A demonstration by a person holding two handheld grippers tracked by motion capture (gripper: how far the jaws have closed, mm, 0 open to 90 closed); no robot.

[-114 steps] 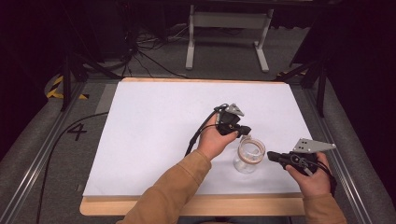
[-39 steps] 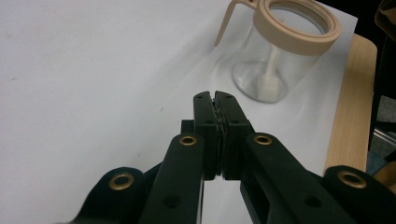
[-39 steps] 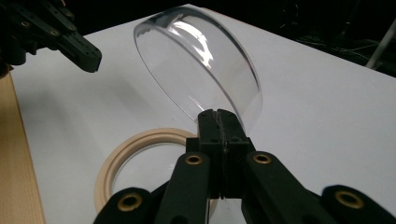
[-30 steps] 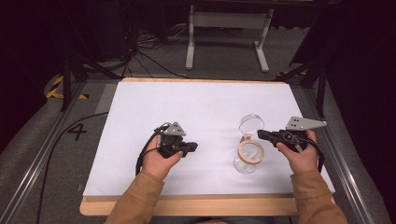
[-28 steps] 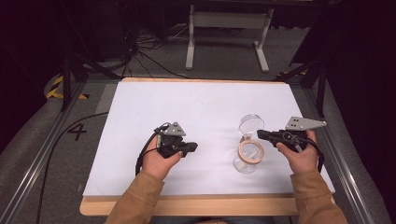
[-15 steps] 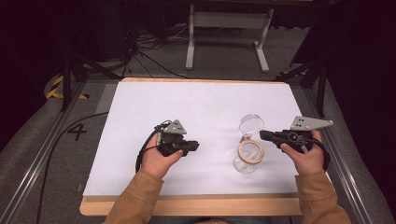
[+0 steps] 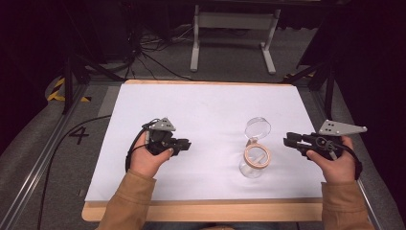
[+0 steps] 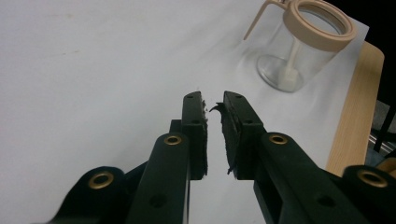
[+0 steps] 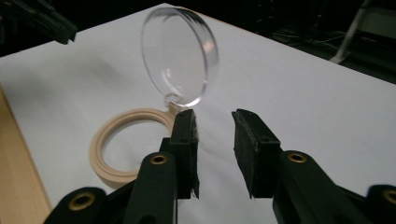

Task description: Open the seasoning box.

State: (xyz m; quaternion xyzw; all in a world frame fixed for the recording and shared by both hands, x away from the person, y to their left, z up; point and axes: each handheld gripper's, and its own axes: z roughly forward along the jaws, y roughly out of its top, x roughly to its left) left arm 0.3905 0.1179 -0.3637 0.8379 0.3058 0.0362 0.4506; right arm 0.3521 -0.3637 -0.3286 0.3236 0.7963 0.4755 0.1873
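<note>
High view, table: a wooden table (image 7: 201, 211) under a white sheet (image 7: 201, 105), with a person's tan-sleeved forearms coming in from the near edge.
High view, jar: a clear glass jar with a beige ring collar (image 7: 256, 160) stands right of centre, near the front edge; its round clear hinged lid (image 7: 257, 128) is swung open and stands up behind the collar.
High view, left gripper: the black two-jaw left gripper (image 7: 184, 144) sits in the left hand (image 7: 148, 160), well apart from the jar, its tips pointing toward the jar.
High view, right gripper: the black right gripper (image 7: 287, 140) sits in the right hand (image 7: 332, 160), just to the right of the jar and clear of it (a gap of white sheet shows between).
Left gripper view, jaws: parted a little with nothing between them; they have just been opening.
Left gripper view, jar: it stands ahead and to the right, near the table's wooden edge, apart from the tips; a beige stem runs down inside the glass.
Right gripper view, jaws: spread wider than the left pair, empty, and have just been opening.
Right gripper view, lid: it stands tilted just beyond the left jaw, with the collar lower left; whether the jaw brushes the hinge I cannot tell.
</note>
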